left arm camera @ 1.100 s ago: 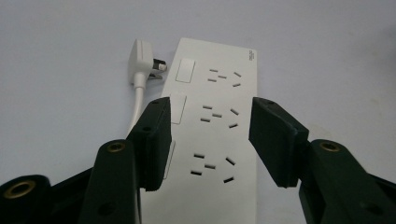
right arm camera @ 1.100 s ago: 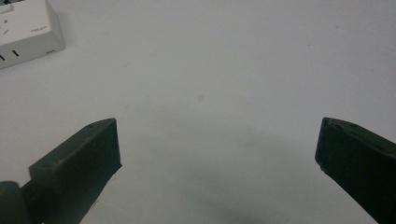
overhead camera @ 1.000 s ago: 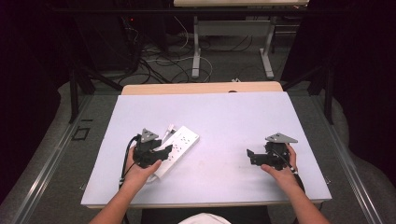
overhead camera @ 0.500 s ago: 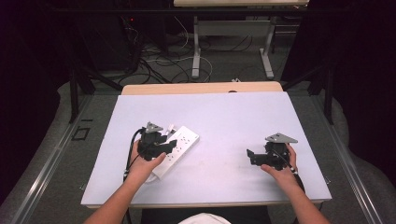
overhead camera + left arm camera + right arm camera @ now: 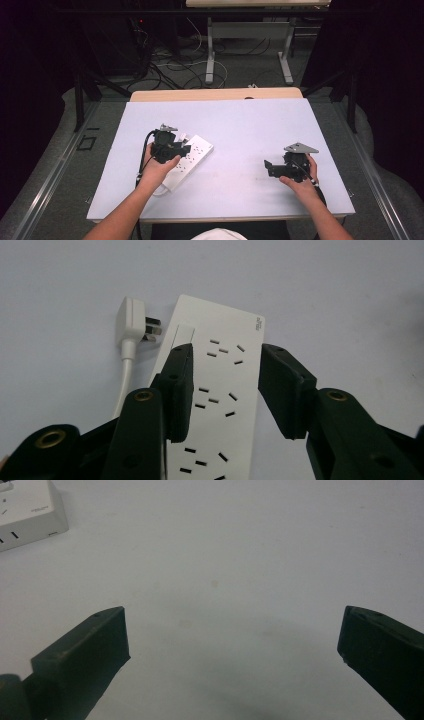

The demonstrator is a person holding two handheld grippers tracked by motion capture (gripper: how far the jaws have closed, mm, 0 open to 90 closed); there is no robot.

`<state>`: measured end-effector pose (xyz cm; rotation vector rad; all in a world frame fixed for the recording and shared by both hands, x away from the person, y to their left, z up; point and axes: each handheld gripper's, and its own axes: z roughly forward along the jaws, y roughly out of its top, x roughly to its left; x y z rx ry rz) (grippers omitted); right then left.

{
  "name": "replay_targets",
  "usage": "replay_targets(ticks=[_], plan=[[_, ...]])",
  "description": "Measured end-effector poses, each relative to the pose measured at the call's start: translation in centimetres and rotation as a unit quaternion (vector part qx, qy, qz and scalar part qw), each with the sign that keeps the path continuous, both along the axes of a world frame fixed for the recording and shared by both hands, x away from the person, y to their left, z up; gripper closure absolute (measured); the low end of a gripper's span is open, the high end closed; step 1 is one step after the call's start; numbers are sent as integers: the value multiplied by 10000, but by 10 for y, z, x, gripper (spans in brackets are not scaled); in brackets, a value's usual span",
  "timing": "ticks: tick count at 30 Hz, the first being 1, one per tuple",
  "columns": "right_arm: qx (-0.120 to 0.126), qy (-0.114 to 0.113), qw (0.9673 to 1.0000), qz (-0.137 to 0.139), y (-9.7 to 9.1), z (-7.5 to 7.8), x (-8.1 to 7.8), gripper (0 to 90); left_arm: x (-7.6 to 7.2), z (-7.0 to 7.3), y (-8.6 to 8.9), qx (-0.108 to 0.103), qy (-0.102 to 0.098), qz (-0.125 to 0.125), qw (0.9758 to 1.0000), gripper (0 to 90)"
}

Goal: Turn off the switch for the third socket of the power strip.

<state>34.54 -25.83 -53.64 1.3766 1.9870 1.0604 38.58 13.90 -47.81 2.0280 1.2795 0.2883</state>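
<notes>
The white power strip (image 5: 186, 159) lay on the pale counter (image 5: 240, 125) at about nine o'clock from its centre, its own plug (image 5: 131, 322) resting just beside its far end. The left claw (image 5: 225, 390) hung over the strip, parted, one jaw over the strip's edge and the other just off its opposite edge. Toward four o'clock, well apart from the strip, the right claw (image 5: 230, 645) was spread wide over bare counter, grasping nothing.

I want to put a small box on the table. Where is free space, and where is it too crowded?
The middle of the table is bare, between the power strip and the right gripper. The far strip, toward the wooden edge, is bare too. It is crowded at the left, where the left gripper hovers over the strip beside its plug.
</notes>
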Motion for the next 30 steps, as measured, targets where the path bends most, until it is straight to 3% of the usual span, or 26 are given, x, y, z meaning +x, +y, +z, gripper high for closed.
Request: replay_targets(ticks=[15,30], plan=[[21,35,10000,-6,1,-1,0,0,21,5,-7,90,431,164,9989,634],[29,47,10000,6,1,-1,0,0,39,5,-13,216,607,192,9977,693]])
